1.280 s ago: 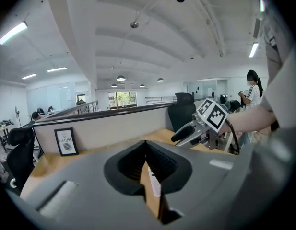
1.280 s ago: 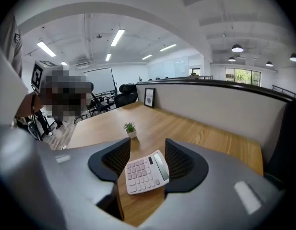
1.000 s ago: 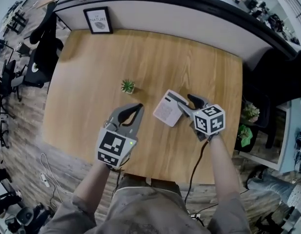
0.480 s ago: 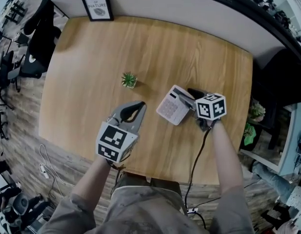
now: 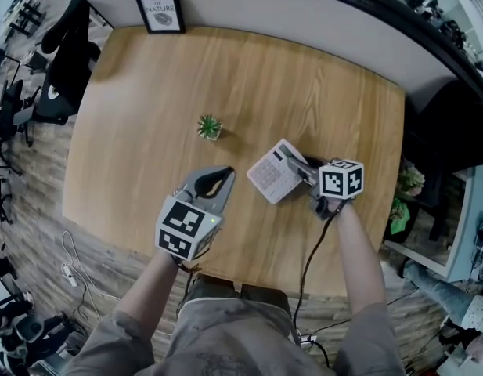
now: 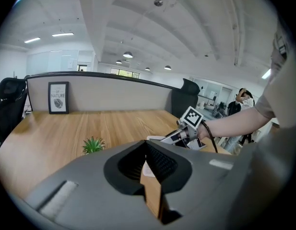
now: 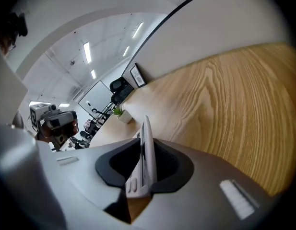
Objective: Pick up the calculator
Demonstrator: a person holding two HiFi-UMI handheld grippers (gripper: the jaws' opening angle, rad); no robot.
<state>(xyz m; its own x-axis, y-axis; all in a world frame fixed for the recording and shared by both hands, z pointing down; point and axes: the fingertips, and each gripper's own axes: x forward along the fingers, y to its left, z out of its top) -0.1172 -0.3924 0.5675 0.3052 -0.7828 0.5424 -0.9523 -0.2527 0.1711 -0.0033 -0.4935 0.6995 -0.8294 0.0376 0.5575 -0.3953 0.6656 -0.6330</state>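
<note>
Two hand-held grippers hung over the light wooden tabletop [image 5: 249,77] in the head view. The left gripper [image 5: 224,174] sat idle near the front edge. The right gripper [image 5: 300,168] was at the right-hand end of the flat white-and-grey plastic calculator [image 5: 271,175], which lay right of centre, well apart from the small green potted plant [image 5: 209,127]. The key face showed upward, and the long axis seemed to run on a diagonal, keypad end toward the left gripper and display end toward the right one, though the body looked close to square. Whether the gripped end was off the wood I could not tell. In the left gripper view, that gripper's jaws met at the tips with nothing between them, and the calculator showed beyond them as a thin pale slab. In the right gripper view, the jaws were closing with the calculator edge-on between them, the tips seemingly on both faces and its length running away along the jaws. It was probably light and stiff, with a smooth shell likely to slip. A hold across its thin body at the edge, clear of keys and display, looked soundest; gripped at one end, the far end could sag or pivot.
</note>
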